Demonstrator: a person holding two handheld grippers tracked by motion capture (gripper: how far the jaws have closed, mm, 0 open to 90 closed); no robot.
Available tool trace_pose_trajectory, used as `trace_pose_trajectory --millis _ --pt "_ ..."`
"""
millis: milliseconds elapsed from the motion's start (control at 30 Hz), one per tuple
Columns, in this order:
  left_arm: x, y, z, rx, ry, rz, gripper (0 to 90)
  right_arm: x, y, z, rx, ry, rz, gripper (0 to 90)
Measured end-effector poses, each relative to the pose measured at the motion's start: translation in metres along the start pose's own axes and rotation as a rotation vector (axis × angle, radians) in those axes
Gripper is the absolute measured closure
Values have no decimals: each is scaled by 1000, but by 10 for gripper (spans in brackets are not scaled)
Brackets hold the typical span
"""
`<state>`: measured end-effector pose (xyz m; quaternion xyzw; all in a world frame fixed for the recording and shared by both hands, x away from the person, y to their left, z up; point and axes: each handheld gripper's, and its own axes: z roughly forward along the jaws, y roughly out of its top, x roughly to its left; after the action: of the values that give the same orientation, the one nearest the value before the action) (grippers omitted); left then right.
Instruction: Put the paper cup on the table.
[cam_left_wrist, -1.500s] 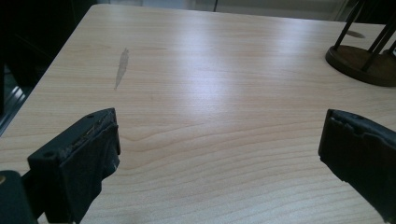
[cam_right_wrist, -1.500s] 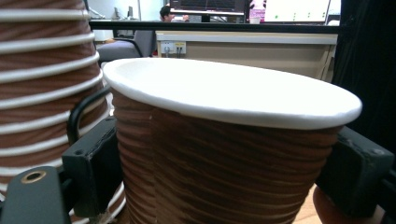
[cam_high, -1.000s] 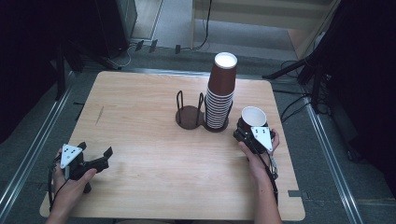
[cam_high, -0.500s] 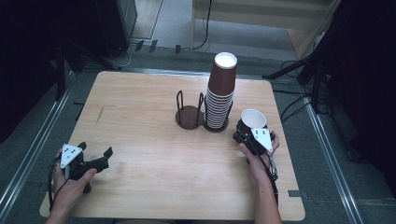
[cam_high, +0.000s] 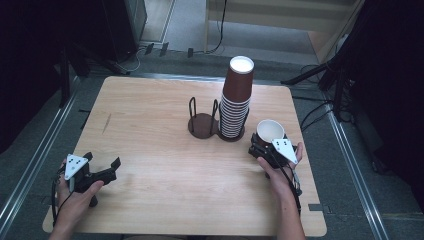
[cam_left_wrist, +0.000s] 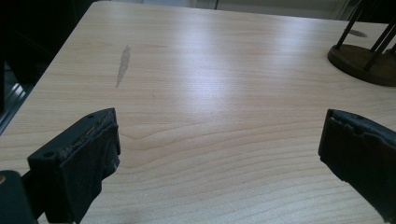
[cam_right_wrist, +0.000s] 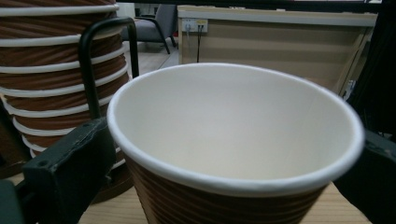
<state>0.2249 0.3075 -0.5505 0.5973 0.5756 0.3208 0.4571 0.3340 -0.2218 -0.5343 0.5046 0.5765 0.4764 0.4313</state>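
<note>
- Dark floor, cables and black stands surround a pale wooden worktop (cam_high: 165, 200) in the high view. Near its middle stands a brown wire cup holder (cam_high: 202, 121), and just beside it, toward the right edge, a tall stack of brown paper cups (cam_high: 236, 100) topped by an upturned one.
- High view again: a single paper cup (cam_high: 270, 131) stands upright near the right edge, just beside the stack. The right gripper (cam_high: 264, 148) sits around the cup from the near side; its jaws have just been opening, with the cup between them, so it looks set down rather than held. The right hand (cam_high: 280, 167) reaches forward from the near edge, forearm straight.
- At the near left corner, the left gripper (cam_high: 102, 167) lies low over the worktop in the left hand (cam_high: 75, 197), pointing toward the middle.
- Left gripper view: both black jaws stand wide apart with bare wood between them; the holder's base (cam_left_wrist: 362, 63) shows at the far right.
- Right gripper view: the cup (cam_right_wrist: 238, 149) stands between the jaws, white inside, ribbed brown outside. The jaws flank its wall, spread wide, and do not seem to press it.
- The cup should be very light and easily crushed; I would grip it gently, low on the ribbed wall, where it is stiffer than at the rim.
</note>
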Motion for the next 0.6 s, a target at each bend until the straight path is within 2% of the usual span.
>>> trace_pose_trajectory --millis 333,600 --pt "0 0 0 0 1 -1 0 -4 9 -23 -36 32 -16 0" --pt "0 0 1 0 -1 1 0 -9 14 -42 -62 60 -5 0"
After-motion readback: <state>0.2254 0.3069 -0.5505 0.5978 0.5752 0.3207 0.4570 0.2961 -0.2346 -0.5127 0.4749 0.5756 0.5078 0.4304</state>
